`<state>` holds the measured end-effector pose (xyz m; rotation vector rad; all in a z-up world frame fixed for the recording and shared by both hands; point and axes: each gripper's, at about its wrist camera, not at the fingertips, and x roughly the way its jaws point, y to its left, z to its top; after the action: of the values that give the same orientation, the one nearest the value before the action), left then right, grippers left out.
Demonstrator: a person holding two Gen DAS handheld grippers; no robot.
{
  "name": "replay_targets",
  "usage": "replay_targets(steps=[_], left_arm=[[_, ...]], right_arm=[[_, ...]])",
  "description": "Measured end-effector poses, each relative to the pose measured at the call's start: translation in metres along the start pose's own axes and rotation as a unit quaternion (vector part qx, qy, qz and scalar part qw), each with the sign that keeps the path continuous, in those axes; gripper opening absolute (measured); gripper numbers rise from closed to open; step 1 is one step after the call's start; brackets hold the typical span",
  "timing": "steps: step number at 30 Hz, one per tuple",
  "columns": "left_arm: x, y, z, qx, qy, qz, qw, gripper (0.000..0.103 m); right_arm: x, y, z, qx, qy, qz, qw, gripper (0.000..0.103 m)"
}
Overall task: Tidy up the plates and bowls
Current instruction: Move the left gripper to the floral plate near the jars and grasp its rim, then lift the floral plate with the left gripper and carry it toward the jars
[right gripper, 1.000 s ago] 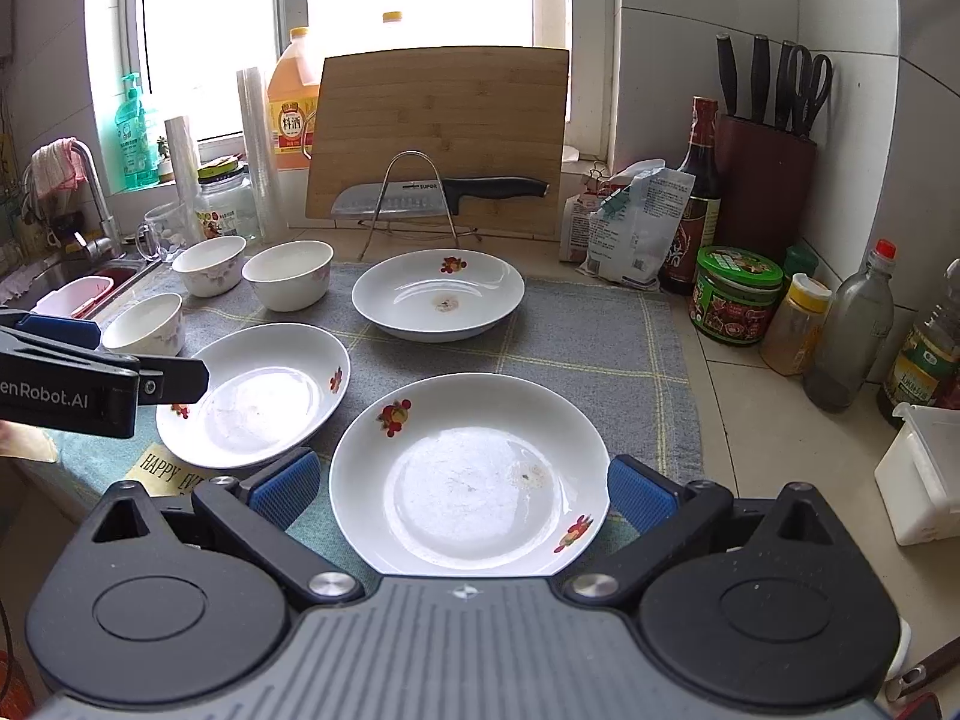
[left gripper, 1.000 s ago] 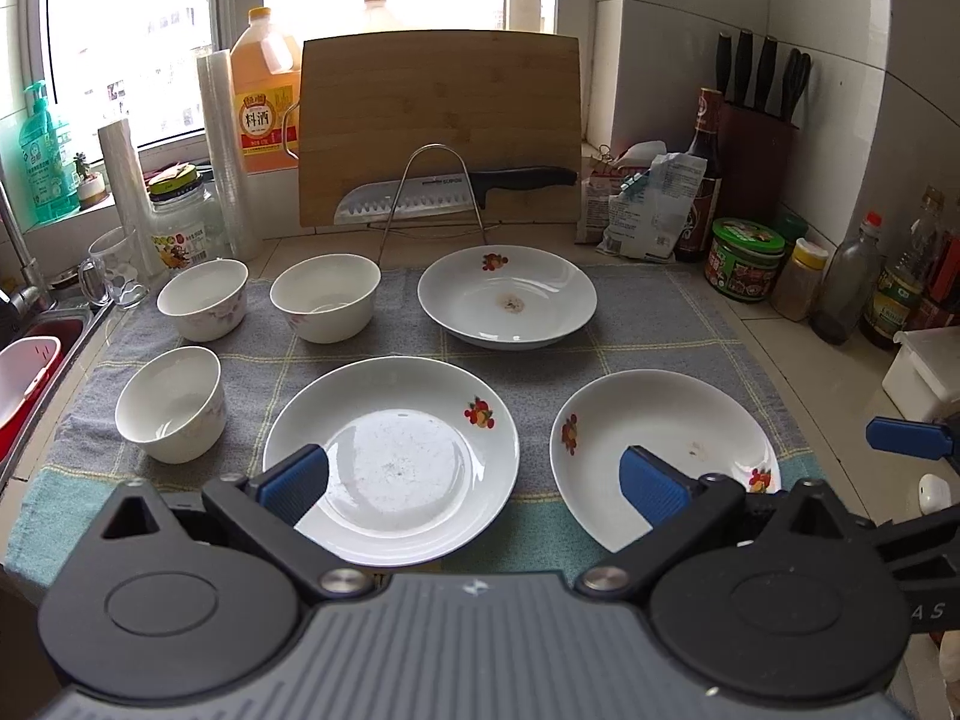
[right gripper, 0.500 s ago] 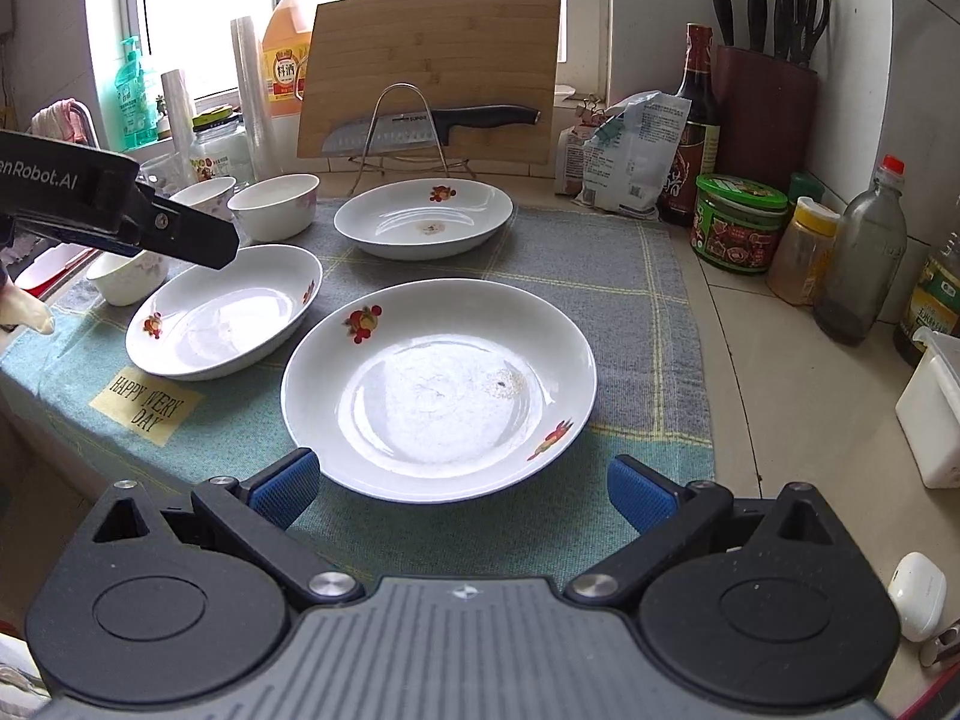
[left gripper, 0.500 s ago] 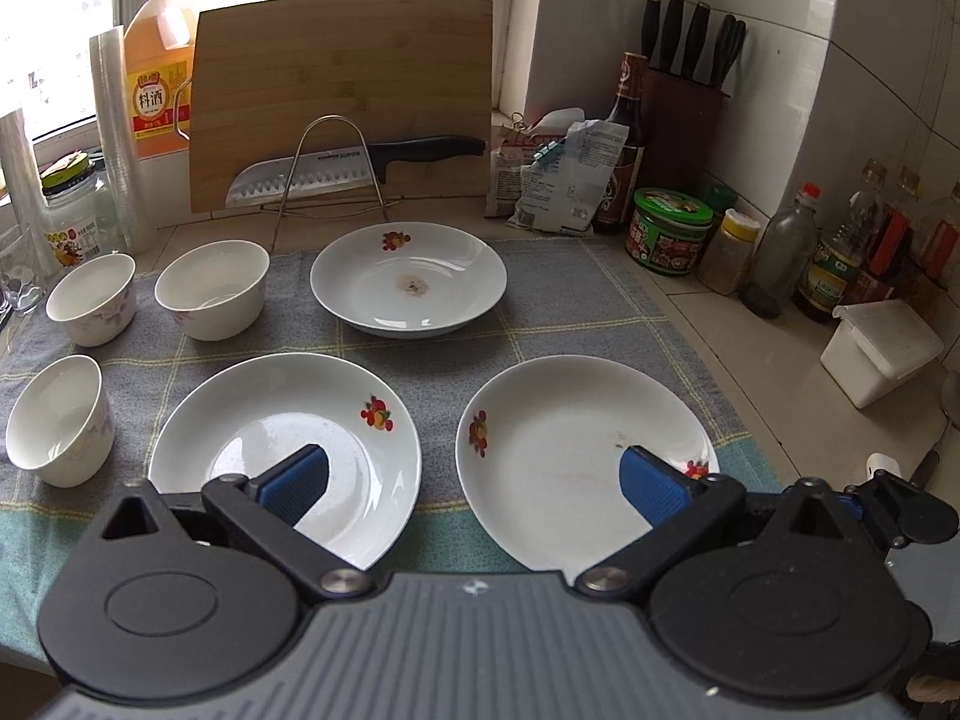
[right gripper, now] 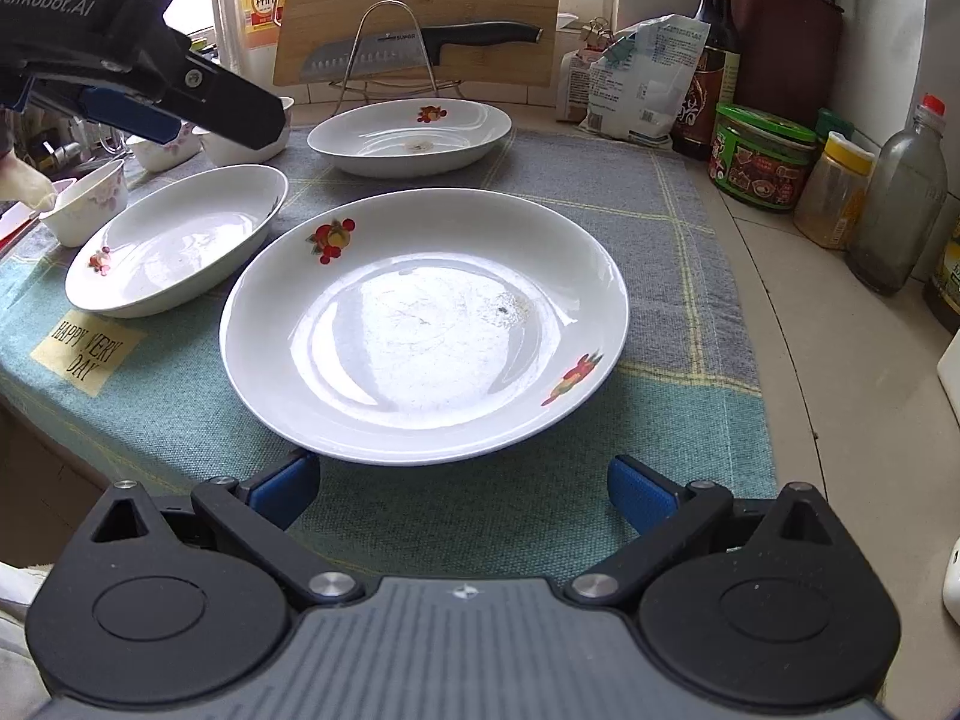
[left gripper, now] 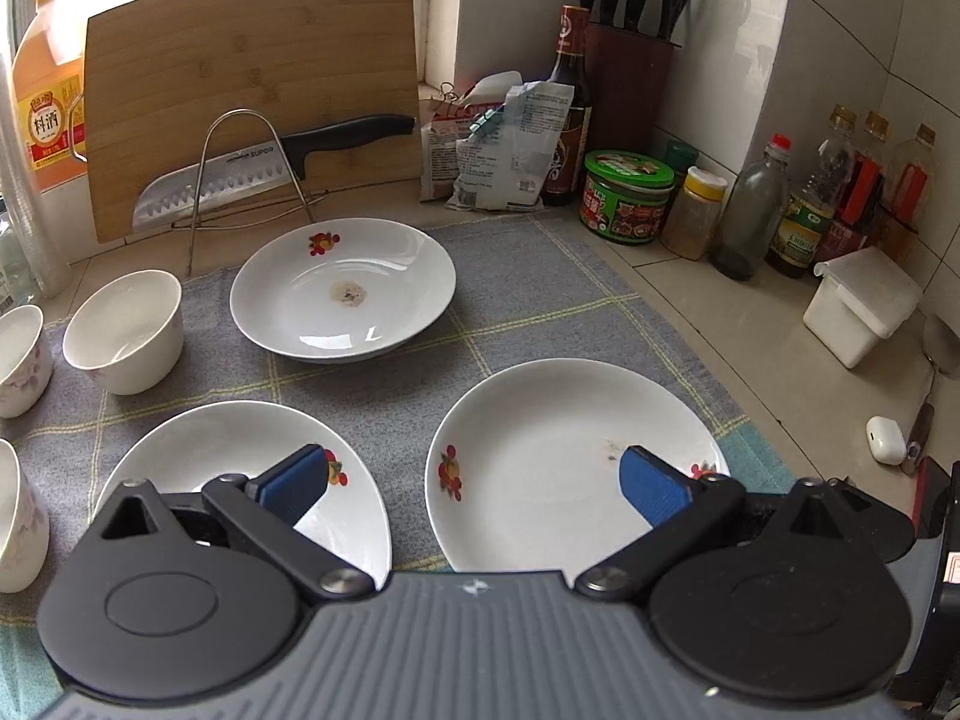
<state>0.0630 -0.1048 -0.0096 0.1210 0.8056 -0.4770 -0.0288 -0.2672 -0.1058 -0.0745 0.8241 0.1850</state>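
White plates sit on the grey cloth [left gripper: 540,276]. From the left wrist, the left gripper [left gripper: 474,483] hangs spread wide above two near plates [left gripper: 540,450]. From the right wrist, the right gripper [right gripper: 462,495] gapes empty just before the nearest plate's [right gripper: 420,324] rim.

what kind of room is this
Most likely a home kitchen counter. A dark knife block full of knives stands in the tiled corner, a bamboo cutting board leans at the back behind a steel cleaver with a black handle, and sauce and oil bottles line the wall.
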Motion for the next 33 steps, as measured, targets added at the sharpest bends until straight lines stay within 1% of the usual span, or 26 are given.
replay_targets(steps=[3, 5, 7, 9, 14, 15, 19, 23, 26, 27, 30, 33], left_arm=[[0.015, 0.005, 0.007, 0.005, 0.012, -0.022, 0.9997, 0.102], [0.026, 0.007, 0.012, 0.008, 0.022, -0.035, 0.9991, 0.102], [0.036, 0.005, 0.016, 0.025, 0.032, -0.037, 0.9985, 0.102], [0.046, 0.000, 0.019, 0.052, 0.041, -0.037, 0.9972, 0.102], [0.071, -0.006, 0.024, 0.096, 0.069, -0.072, 0.9904, 0.102], [0.076, -0.006, 0.025, 0.103, 0.075, -0.076, 0.9889, 0.100], [0.095, -0.006, 0.030, 0.127, 0.105, -0.096, 0.9817, 0.099], [0.112, -0.006, 0.033, 0.144, 0.139, -0.113, 0.9732, 0.087], [0.122, -0.004, 0.036, 0.149, 0.159, -0.120, 0.9685, 0.083], [0.125, -0.003, 0.037, 0.148, 0.166, -0.125, 0.9669, 0.080], [0.132, -0.002, 0.039, 0.148, 0.187, -0.141, 0.9609, 0.075], [0.137, -0.005, 0.041, 0.160, 0.198, -0.144, 0.9562, 0.074]], right_arm=[[0.007, 0.003, -0.001, -0.007, 0.003, 0.000, 1.000, 0.103], [0.009, 0.005, 0.000, -0.017, 0.000, -0.009, 1.000, 0.103], [0.011, 0.005, 0.001, -0.014, -0.002, -0.010, 1.000, 0.103], [0.011, 0.004, -0.001, -0.013, -0.007, -0.011, 1.000, 0.103], [0.007, 0.004, -0.011, -0.016, -0.036, -0.011, 0.999, 0.103], [0.007, 0.003, -0.011, -0.016, -0.038, -0.010, 0.999, 0.103], [0.007, 0.002, -0.011, -0.020, -0.045, -0.006, 0.999, 0.103], [0.008, 0.002, -0.012, -0.022, -0.054, -0.004, 0.998, 0.103], [0.010, 0.002, -0.010, -0.025, -0.054, -0.001, 0.998, 0.103], [0.010, 0.002, -0.010, -0.026, -0.055, 0.000, 0.998, 0.103], [0.012, 0.001, -0.008, -0.031, -0.054, 0.005, 0.998, 0.103], [0.012, 0.000, -0.006, -0.036, -0.051, 0.011, 0.998, 0.103]])
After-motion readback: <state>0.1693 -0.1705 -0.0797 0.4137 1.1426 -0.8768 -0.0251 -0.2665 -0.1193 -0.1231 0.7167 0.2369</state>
